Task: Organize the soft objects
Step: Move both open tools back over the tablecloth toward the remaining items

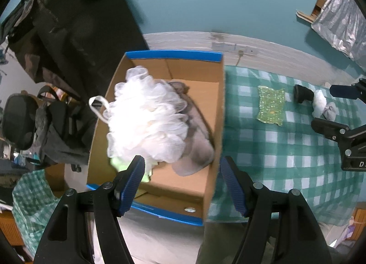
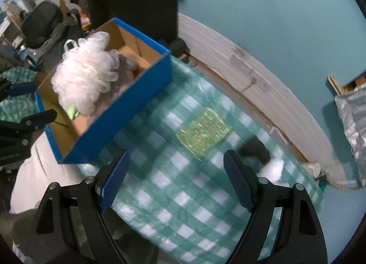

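A blue cardboard box (image 1: 218,112) (image 2: 146,101) stands at the left end of the green checked table (image 1: 274,145) (image 2: 173,186). In it lie a white mesh bath puff (image 1: 146,117) (image 2: 84,78), a grey plush thing (image 1: 196,149) (image 2: 130,69) and a light green item (image 1: 121,165) (image 2: 72,112). A glittery green cloth (image 1: 271,107) (image 2: 203,133), a black sock (image 1: 303,96) (image 2: 255,149) and a white fluffy item (image 1: 319,102) (image 2: 273,169) lie on the table. My left gripper (image 1: 183,179) hangs open above the box, holding nothing. My right gripper (image 2: 176,179) is open over the table, empty.
A grey soft item (image 1: 330,111) lies beside the white one. A black chair with a backpack (image 1: 57,126) and a dark cabinet (image 1: 75,23) stand left of the box. A teal wall (image 2: 263,12) runs behind the table; a silver foil-covered thing (image 2: 353,122) is at far right.
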{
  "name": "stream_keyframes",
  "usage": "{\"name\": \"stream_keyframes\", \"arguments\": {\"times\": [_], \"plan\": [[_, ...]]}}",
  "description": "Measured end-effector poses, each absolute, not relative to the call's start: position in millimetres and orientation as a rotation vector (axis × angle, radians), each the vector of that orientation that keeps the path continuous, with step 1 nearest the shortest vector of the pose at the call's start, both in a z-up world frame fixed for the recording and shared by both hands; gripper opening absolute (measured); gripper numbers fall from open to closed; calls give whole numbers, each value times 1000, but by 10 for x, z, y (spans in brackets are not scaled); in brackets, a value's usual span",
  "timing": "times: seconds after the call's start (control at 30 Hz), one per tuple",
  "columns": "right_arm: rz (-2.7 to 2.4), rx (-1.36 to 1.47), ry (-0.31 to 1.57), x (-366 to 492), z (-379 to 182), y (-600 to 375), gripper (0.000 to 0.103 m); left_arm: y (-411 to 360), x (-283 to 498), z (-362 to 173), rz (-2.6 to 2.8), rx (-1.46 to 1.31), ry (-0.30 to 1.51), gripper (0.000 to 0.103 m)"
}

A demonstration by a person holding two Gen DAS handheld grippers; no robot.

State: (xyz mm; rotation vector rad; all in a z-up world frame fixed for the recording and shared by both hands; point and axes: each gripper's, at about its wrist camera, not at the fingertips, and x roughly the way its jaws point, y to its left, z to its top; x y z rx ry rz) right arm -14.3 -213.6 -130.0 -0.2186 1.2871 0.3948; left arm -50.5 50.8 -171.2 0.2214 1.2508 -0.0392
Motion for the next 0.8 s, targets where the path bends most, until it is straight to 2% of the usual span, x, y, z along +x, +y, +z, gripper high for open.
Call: {"name": "stream_keyframes", "arguments": {"times": [0.8], "plan": [[190,-56,1357,-441,-1520,-3555,83,-309,-407,-1871,-150,290,1289,71]]}}
